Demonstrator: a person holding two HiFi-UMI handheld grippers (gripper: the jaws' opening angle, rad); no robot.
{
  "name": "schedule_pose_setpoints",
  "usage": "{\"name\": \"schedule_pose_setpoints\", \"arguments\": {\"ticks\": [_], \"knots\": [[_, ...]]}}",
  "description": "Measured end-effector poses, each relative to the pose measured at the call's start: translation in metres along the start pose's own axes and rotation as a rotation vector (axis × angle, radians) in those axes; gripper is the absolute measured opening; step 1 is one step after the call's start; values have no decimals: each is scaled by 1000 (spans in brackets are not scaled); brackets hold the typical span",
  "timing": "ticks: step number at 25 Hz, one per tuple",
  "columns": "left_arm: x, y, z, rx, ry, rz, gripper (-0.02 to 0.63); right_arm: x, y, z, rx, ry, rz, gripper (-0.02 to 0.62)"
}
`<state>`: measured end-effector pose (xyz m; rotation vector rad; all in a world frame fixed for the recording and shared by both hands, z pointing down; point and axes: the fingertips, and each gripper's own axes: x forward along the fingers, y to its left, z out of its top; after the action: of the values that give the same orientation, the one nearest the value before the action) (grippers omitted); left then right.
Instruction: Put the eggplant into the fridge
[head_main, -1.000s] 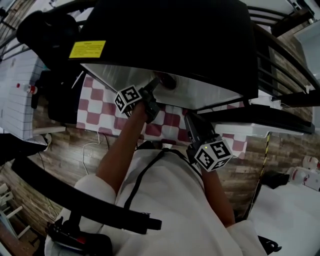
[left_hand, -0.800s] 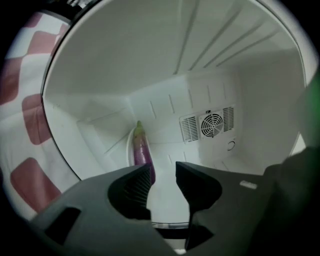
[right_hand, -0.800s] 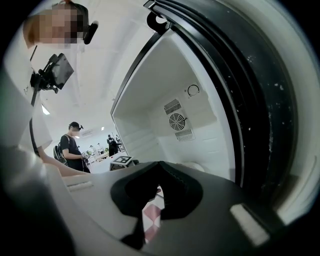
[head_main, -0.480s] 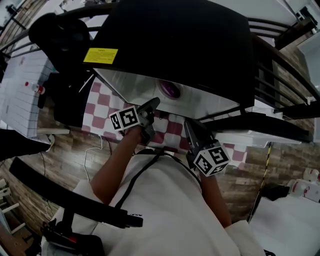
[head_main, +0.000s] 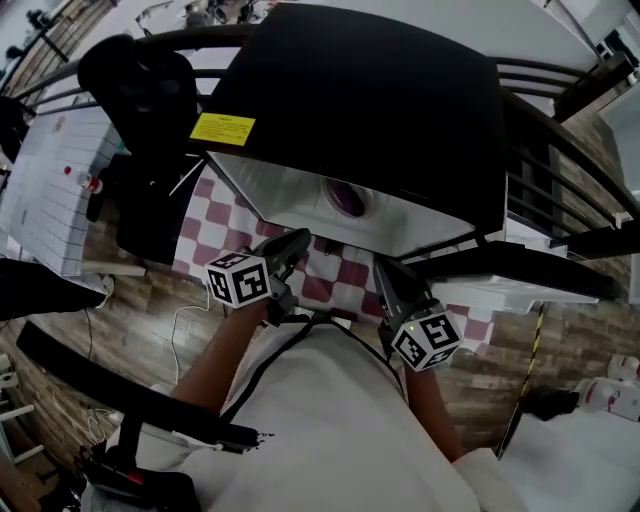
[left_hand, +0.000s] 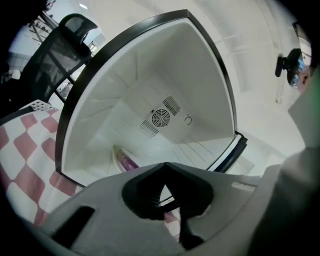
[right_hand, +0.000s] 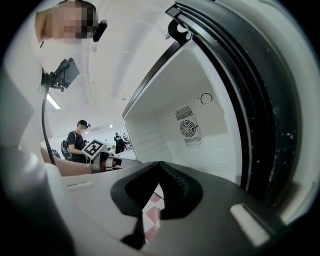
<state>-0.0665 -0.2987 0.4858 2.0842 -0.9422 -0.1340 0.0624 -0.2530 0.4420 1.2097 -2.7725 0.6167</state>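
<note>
Eggplant (head_main: 345, 198), glossy purple, in fridge (head_main: 400, 100); left gripper (left_hand: 164, 167) just clenched empty, right gripper (right_hand: 159, 166) clenched

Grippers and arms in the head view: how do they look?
The left gripper and right gripper are dark grey with black fingers; each carries a white cube with black square markers. The person wears a white short-sleeved top crossed by a black cord.

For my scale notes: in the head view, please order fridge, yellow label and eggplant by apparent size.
Largest: fridge, by far.
Then: yellow label and eggplant look nearly alike; the eggplant sits deeper inside, so I do not rank them.
</note>
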Motion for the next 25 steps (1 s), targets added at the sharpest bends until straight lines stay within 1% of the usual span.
{"name": "schedule_pose_setpoints", "arguments": {"ticks": [5,7,10,12,16,22,25], "knots": [[-13,-16,-6,97,30,0,8,-2,5,5,-5,-11,13,8],[-15,-23,-9,155,48,-3,8,-4,6,7,-5,-15,17,8],[-16,-31,-17,267,75,-11,8,-7,9,7,-6,-16,24,8],[-15,-34,-22,316,81,-15,8,-10,10,5,-10,-10,25,8],[-13,-35,-26,377,69,-5,8,-13,9,-3,-10,10,17,7],[-4,-37,-21,389,50,-5,8,-14,5,-5,-12,21,7,6],[0,-36,-18,414,54,-2,6,-11,3,-4,-17,22,5,6]]}}
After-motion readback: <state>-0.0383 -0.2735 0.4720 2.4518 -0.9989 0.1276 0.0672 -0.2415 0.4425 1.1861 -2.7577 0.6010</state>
